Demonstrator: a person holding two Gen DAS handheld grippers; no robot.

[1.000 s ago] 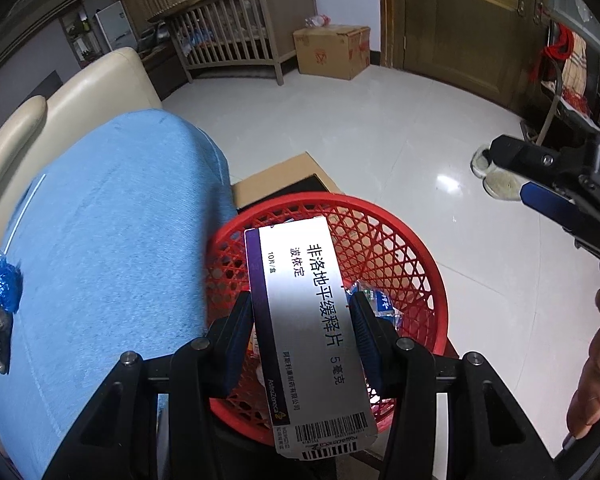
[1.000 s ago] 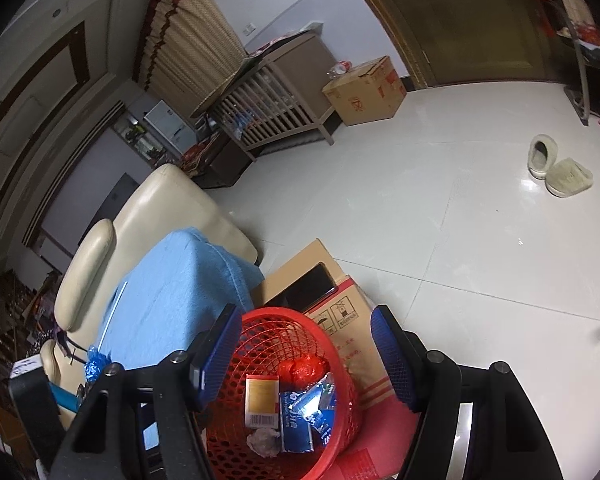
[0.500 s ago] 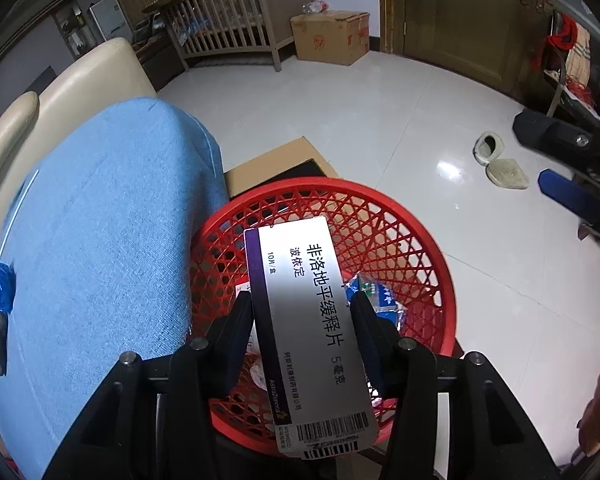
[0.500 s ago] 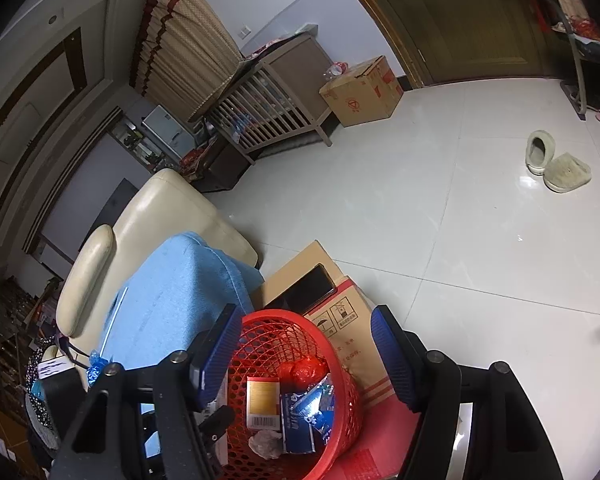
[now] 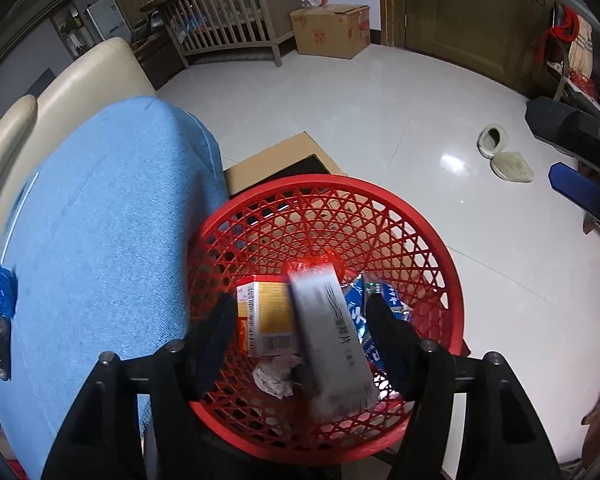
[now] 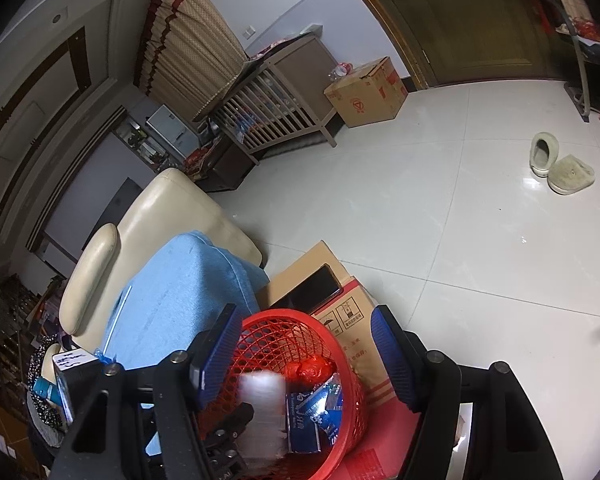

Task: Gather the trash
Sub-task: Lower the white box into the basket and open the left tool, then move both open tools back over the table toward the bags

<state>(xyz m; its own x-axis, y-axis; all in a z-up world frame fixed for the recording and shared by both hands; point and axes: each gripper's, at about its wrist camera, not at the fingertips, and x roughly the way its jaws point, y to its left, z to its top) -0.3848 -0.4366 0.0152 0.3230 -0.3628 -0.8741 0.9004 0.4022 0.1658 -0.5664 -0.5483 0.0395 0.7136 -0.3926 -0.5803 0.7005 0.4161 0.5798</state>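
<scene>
Left wrist view: a medicine box (image 5: 330,344) is released over the red basket (image 5: 440,248).

The left claw (image 5: 300,334) is seen opening, its pads clear of the blurred box, which lies between them, long axis running away from the claw and straight above the trash (an orange carton (image 5: 266,316), blue wrappers (image 5: 366,316)). The right claw (image 6: 304,350) is held open and empty beside the basket, the farther of the two.

A lived-in home: wooden crib (image 6: 276,120), cream sofa (image 6: 172,216), slippers (image 6: 560,164) on tiled floor (image 6: 420,200).
</scene>
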